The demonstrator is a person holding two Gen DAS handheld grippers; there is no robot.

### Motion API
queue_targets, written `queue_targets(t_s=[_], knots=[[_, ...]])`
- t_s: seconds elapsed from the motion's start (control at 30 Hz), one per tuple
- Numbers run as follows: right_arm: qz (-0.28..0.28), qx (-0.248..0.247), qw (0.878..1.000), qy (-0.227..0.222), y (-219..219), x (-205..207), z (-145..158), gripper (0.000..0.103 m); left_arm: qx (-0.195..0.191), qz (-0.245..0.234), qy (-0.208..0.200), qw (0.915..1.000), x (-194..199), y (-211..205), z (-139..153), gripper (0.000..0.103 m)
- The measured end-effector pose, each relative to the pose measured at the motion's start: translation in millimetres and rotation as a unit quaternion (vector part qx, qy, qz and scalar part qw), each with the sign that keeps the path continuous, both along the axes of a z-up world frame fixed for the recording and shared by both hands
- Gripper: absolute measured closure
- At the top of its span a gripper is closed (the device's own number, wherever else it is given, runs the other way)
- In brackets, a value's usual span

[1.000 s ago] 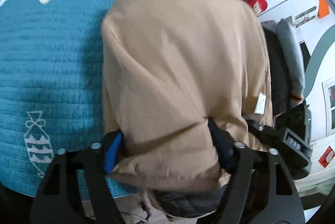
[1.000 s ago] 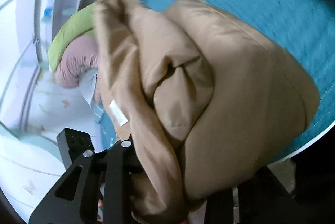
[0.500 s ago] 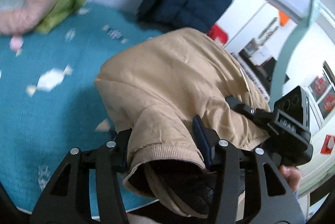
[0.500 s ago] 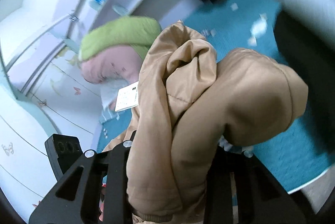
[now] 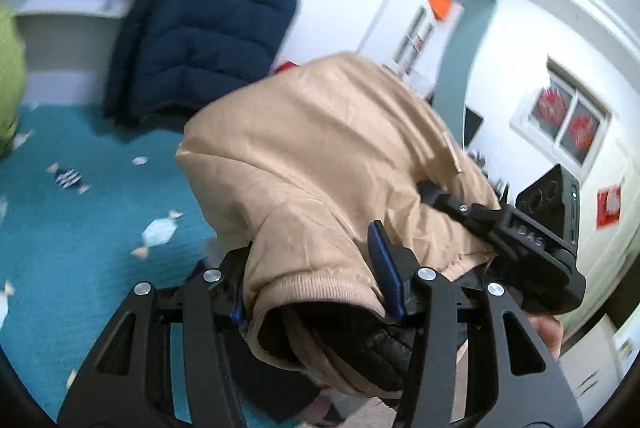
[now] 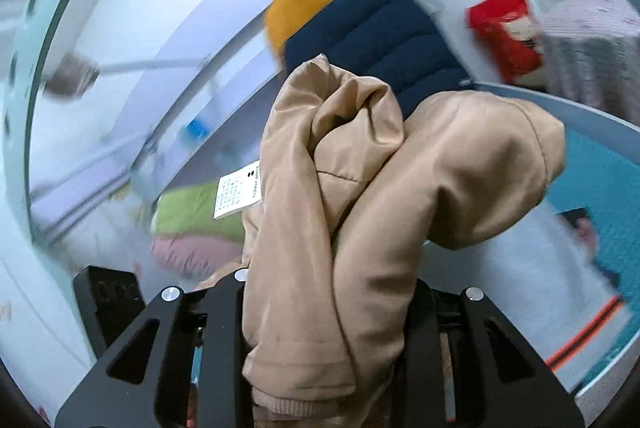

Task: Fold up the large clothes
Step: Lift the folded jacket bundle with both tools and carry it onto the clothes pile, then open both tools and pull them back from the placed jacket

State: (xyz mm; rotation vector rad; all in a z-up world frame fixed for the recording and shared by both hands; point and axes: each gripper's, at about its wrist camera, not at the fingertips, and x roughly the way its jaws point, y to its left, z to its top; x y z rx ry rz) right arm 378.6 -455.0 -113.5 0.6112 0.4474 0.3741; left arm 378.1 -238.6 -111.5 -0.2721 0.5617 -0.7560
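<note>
Left wrist: tan jacket point(image 5: 320, 164) in hand-held gripper point(image 5: 316, 280)

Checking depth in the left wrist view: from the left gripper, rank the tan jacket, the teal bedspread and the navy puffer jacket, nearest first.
1. Tan jacket, clamped in the left gripper.
2. Teal bedspread, below left.
3. Navy puffer jacket, far upper left.

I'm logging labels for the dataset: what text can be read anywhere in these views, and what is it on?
"DAS": on the right claw's black body, seen from the left wrist.
White tag on the tan jacket: printed lines, too small to read.
Red box: blurred, unreadable.
Red window signs: blurred, unreadable.
</note>
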Motion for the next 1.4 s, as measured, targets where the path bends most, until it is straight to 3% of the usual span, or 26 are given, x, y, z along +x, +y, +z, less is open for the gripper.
queue_targets(t_s=[0.07, 0.17, 0.23, 0.3, 0.37, 0.43, 0.6, 0.73, 0.87, 0.97, 1.2, 1.23, 1.33, 1.4], knots=[[-0.017, -0.008, 0.999, 0.045, -34, 10, -30, 0.073, 0.052, -0.009, 0.008, 0.9986, 8, -41, -19, 0.053], [-0.046, -0.018, 0.986, 0.161, -67, 32, -101, 0.072, 0.106, -0.031, 0.048, 0.9927, 17, -77, -66, 0.053], [-0.056, 0.001, 0.982, 0.179, -76, 33, -128, 0.069, 0.118, -0.036, 0.057, 0.9908, 15, -84, -84, 0.052], [-0.062, 0.048, 0.981, 0.178, -87, 30, -144, 0.061, 0.109, -0.035, 0.057, 0.9918, 12, -82, -92, 0.046], [-0.069, 0.055, 0.98, 0.179, -93, 28, -148, 0.051, 0.096, -0.036, 0.069, 0.9923, 9, -74, -97, 0.037], [-0.081, 0.052, 0.978, 0.183, -95, 24, -146, 0.044, 0.089, -0.03, 0.069, 0.9932, 4, -66, -101, 0.023], [-0.128, -0.016, 0.972, 0.194, -87, 14, -117, 0.029, 0.084, -0.031, 0.059, 0.9942, 0, -48, -99, 0.017], [-0.185, -0.105, 0.959, 0.188, -75, -4, -96, 0.022, 0.067, -0.033, 0.071, 0.9946, -10, -31, -99, 0.014], [-0.252, -0.183, 0.933, 0.18, -64, -32, -77, 0.022, 0.068, -0.025, 0.074, 0.9946, -22, -8, -101, 0.013], [-0.25, -0.222, 0.928, 0.163, -43, -47, -65, 0.022, 0.086, -0.008, 0.072, 0.9937, -33, 15, -101, 0.013], [-0.162, -0.248, 0.947, 0.12, 54, -79, -41, 0.017, 0.103, 0.044, 0.041, 0.9928, -67, 76, -85, 0.01], [-0.154, -0.254, 0.947, 0.12, 69, -82, -38, 0.016, 0.106, 0.05, 0.038, 0.9923, -73, 88, -80, 0.005], [-0.126, -0.28, 0.946, 0.102, 120, -100, -29, 0.014, 0.12, 0.081, 0.017, 0.9893, -92, 119, -67, 0.005], [-0.123, -0.308, 0.938, 0.098, 151, -111, -24, 0.011, 0.124, 0.102, 0.007, 0.9871, -107, 144, -58, 0.005]])
